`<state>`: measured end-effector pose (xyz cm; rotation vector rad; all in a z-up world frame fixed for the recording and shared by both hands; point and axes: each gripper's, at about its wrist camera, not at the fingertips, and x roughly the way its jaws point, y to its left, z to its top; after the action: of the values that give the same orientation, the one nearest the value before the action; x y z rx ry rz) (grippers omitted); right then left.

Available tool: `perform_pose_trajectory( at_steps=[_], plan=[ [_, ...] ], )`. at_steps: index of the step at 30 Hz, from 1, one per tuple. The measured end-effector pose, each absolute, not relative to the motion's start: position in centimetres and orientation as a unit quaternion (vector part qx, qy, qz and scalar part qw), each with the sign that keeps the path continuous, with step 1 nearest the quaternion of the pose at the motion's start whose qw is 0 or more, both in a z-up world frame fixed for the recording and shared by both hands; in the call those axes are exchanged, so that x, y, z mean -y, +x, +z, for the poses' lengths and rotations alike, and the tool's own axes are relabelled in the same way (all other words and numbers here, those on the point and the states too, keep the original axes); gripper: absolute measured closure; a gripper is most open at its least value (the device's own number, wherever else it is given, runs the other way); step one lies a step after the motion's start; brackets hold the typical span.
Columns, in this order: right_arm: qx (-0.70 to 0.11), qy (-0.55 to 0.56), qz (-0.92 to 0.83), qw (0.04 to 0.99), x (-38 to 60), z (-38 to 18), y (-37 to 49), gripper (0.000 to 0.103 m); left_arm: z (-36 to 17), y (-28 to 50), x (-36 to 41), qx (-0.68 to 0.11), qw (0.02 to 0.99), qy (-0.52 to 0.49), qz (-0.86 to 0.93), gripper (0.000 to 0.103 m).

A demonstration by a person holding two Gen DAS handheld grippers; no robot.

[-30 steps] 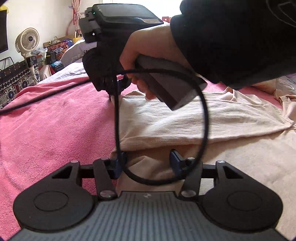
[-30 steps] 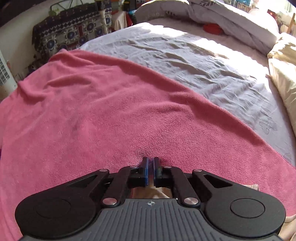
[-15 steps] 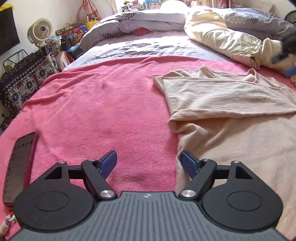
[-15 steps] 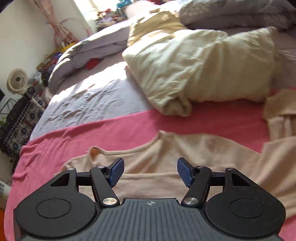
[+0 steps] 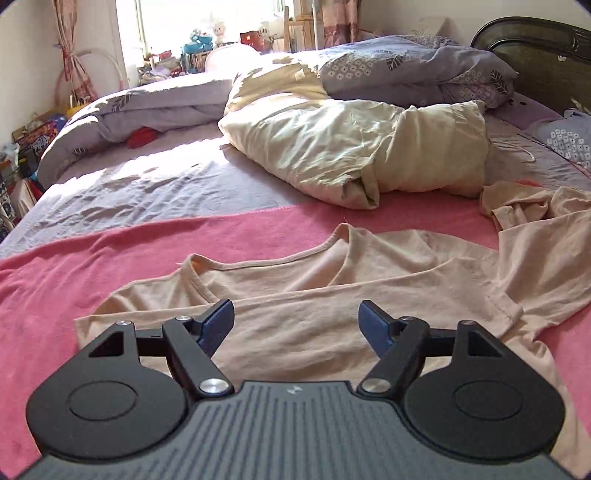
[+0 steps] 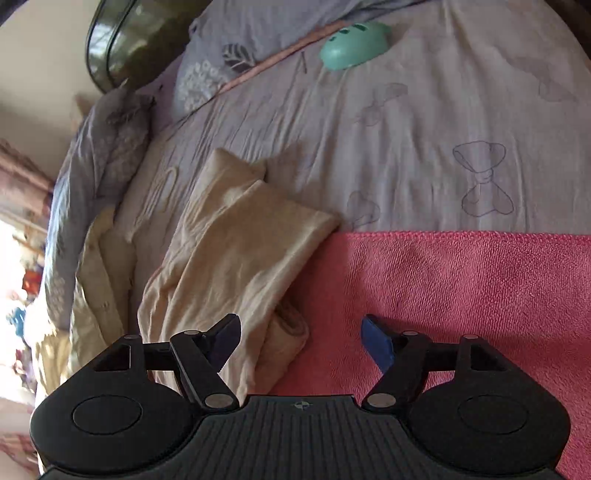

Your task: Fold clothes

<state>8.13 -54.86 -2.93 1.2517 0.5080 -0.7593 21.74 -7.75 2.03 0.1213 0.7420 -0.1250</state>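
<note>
Over the beige shirt, the left gripper hangs with its blue pads wide apart; its jaws are closing slightly, and nothing is pinched between them, only cloth lying flat below. That shirt is spread on the pink towel, its neckline curving just beyond the pads and one sleeve trailing off to the right edge of the left view. Past it, a cream duvet is bunched on the lilac sheet, with a grey patterned quilt behind and a sunlit window farther back.

At the right gripper, the jaws are opening and hold nothing. Below its left pad lies a crumpled sleeve of beige cloth, running from the towel's edge up onto the sheet, which bears faint bow prints. The right pad sits over bare towel. Farther up, a mint-green plastic object rests on the sheet near a dark headboard.
</note>
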Motion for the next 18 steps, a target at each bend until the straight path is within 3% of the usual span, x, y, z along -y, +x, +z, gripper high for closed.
perform_pose_trajectory(
  at_steps=[2,4,7,9,10,18],
  plan=[
    [-0.194,0.584,-0.349,0.706,55.9,-3.9,8.0,0.03,0.0,22.5,8.6,-0.382,0.921,0.054,-0.049,0.026],
    [-0.18,0.581,-0.359,0.708,56.7,-4.3,8.7,0.03,-2.1,23.1,9.4,-0.399,0.915,0.05,-0.037,0.019],
    [-0.189,0.568,-0.36,0.715,57.5,-4.4,9.9,0.031,-2.9,21.9,10.0,-0.368,0.927,0.067,-0.03,0.019],
    [-0.199,0.566,-0.355,0.717,58.1,-4.5,10.4,0.062,-2.9,22.0,9.8,-0.372,0.926,0.063,-0.031,0.018],
    [-0.204,0.579,-0.343,0.711,58.6,-4.7,10.3,0.094,-2.9,22.1,9.8,-0.373,0.925,0.062,-0.032,0.018],
    [-0.177,0.548,-0.305,0.758,57.3,2.8,9.8,0.098,-1.6,22.6,9.9,-0.398,0.914,0.071,-0.03,0.018]
  ],
)
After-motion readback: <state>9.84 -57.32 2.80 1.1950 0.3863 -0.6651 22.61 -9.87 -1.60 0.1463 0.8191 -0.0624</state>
